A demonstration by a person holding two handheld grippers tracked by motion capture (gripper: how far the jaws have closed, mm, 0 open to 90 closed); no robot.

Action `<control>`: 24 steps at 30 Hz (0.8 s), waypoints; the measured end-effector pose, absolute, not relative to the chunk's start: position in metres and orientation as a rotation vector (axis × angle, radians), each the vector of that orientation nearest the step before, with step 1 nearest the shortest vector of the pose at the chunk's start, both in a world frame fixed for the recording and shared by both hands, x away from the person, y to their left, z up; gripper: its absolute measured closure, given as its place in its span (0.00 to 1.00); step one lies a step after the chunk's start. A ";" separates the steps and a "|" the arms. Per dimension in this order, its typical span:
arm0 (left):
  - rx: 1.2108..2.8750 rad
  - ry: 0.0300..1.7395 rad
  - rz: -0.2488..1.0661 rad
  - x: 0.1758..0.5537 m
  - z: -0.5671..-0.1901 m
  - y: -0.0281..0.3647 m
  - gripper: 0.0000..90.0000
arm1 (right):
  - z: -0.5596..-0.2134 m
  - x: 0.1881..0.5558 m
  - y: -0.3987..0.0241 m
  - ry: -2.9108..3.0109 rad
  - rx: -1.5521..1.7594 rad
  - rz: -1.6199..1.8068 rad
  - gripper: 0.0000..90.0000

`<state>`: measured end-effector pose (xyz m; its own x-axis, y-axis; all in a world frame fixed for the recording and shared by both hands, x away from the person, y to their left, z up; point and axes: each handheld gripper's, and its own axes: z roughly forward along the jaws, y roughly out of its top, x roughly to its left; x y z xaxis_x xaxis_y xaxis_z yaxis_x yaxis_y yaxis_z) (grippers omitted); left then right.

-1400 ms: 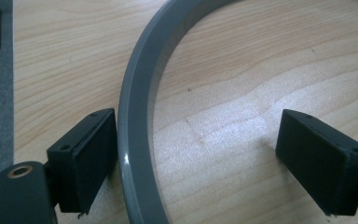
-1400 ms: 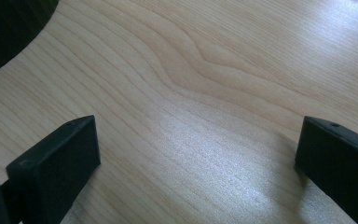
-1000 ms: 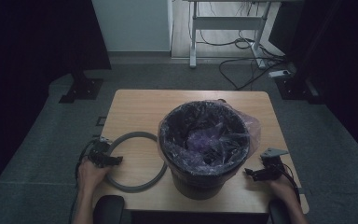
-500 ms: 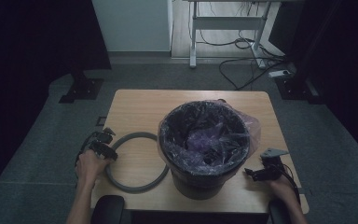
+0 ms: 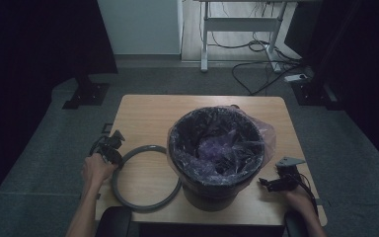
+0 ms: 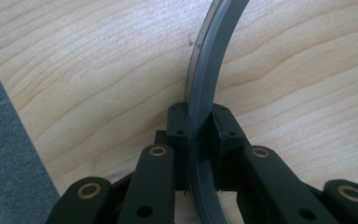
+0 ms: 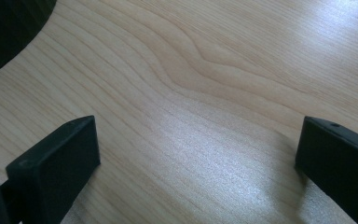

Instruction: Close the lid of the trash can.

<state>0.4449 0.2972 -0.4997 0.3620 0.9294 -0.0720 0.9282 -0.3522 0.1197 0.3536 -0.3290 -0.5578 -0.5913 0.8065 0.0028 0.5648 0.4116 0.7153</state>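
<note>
A grey plastic ring (image 5: 143,177) lies on the wooden table (image 5: 143,118), left of a black bin (image 5: 216,153) lined with a purplish plastic bag. My left gripper (image 5: 114,154) sits at the ring's left rim. Its jaws have just been closing and now clamp the grey ring (image 6: 203,93) between their pads; the left gripper (image 6: 200,122) is shut on it. My right gripper (image 5: 266,183) rests low at the table's right front, just right of the bin's base. The right gripper (image 7: 198,140) stands open over bare wood, with nothing between its fingers (image 7: 56,158).
The bag's loose edge (image 5: 269,133) spills over the bin's right rim. The table's left edge (image 6: 23,140) runs close beside my left gripper, with grey carpet below. A desk frame and cables (image 5: 256,54) stand on the floor beyond the table.
My left hand moved up the ring's left side, away from the front edge, and its jaws closed on the rim. The right hand kept still.
</note>
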 end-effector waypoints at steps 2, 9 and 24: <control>2.456 1.705 0.000 0.445 -0.496 0.302 0.89 | -0.558 0.354 -0.329 2.330 1.182 0.983 0.00; 2.422 1.723 -0.039 0.446 -0.474 0.323 0.89 | -0.558 0.354 -0.329 2.330 1.182 0.983 0.00; 2.314 1.739 -0.122 0.441 -0.418 0.355 0.89 | -0.558 0.354 -0.329 2.330 1.182 0.983 0.00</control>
